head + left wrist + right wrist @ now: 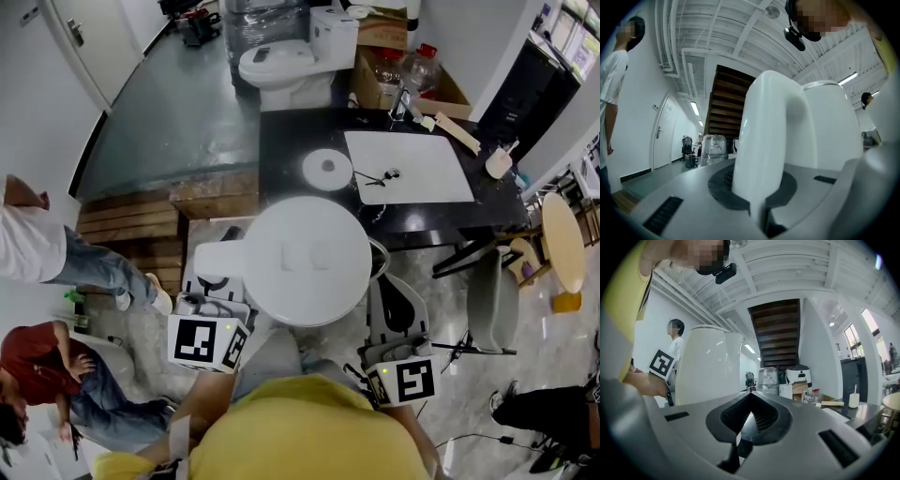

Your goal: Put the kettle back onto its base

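Note:
The white kettle (pixel 309 258) hangs in the air in front of the black table (pixel 281 141), lid up; in the left gripper view its body (pixel 829 126) fills the right half. My left gripper (pixel 214 281) is shut on the kettle's handle (pixel 764 150), which stands upright between the pads. The round white base (pixel 327 169) lies on the table beyond the kettle, with nothing on it. My right gripper (pixel 392 298) floats just right of the kettle (pixel 705 366); it is shut (pixel 750 397) and holds nothing.
A white board (pixel 408 164) with small dark items lies right of the base. Cardboard boxes (pixel 380 80) and a white appliance (pixel 291 61) stand behind the table. A wooden pallet (pixel 141 220) and two people are at the left, a grey chair (pixel 492 300) at the right.

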The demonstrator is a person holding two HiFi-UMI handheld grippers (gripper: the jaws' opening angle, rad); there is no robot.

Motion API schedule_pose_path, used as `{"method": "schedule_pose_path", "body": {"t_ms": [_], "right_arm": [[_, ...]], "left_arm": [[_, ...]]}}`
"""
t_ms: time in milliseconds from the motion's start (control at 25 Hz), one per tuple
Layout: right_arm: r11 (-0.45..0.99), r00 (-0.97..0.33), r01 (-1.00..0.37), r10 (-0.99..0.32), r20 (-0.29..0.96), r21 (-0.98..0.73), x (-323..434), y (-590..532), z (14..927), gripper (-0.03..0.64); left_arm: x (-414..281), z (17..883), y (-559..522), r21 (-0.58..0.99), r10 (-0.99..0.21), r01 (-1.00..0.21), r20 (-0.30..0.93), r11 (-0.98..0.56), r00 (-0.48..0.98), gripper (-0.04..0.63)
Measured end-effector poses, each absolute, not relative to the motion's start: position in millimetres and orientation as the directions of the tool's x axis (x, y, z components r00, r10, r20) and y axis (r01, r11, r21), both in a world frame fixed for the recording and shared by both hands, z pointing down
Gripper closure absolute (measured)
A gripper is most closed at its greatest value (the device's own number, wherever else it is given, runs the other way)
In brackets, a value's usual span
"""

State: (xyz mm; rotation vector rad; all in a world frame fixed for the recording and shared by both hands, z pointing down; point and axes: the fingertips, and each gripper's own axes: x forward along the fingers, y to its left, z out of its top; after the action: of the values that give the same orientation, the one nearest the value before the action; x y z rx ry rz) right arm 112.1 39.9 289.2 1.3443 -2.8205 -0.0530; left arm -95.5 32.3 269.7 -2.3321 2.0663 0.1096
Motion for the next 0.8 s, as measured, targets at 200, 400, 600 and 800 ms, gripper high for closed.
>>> {"method": "schedule_pose_path", "body": {"t_ms": [200, 400, 600, 800], "right_arm": [[0.630, -0.631, -0.775, -0.776, -0.001, 0.038, 107, 23, 289, 0.609], [0.618, -0.618, -0.785, -0.786, 0.011, 0.046, 96, 1, 290, 0.609], [0.597, -0.597, -0.800, -0.802, 0.018, 0.051, 80, -27, 289, 0.609], [0.565, -0.566, -0.823, -0.825, 0.008, 0.052, 63, -56, 288, 0.609]], "left_arm": [[-101, 269, 12, 0.032, -0.991, -0.992, -0.068, -0.120, 0.118, 0.580], [-112, 269, -13, 0.034, -0.989, -0.991, -0.070, -0.131, 0.128, 0.578], [-125, 267, -46, 0.034, -0.985, -0.986, -0.074, -0.161, 0.158, 0.578], [-138, 267, -82, 0.028, -0.976, -0.978, -0.078, -0.205, 0.202, 0.578]]}}
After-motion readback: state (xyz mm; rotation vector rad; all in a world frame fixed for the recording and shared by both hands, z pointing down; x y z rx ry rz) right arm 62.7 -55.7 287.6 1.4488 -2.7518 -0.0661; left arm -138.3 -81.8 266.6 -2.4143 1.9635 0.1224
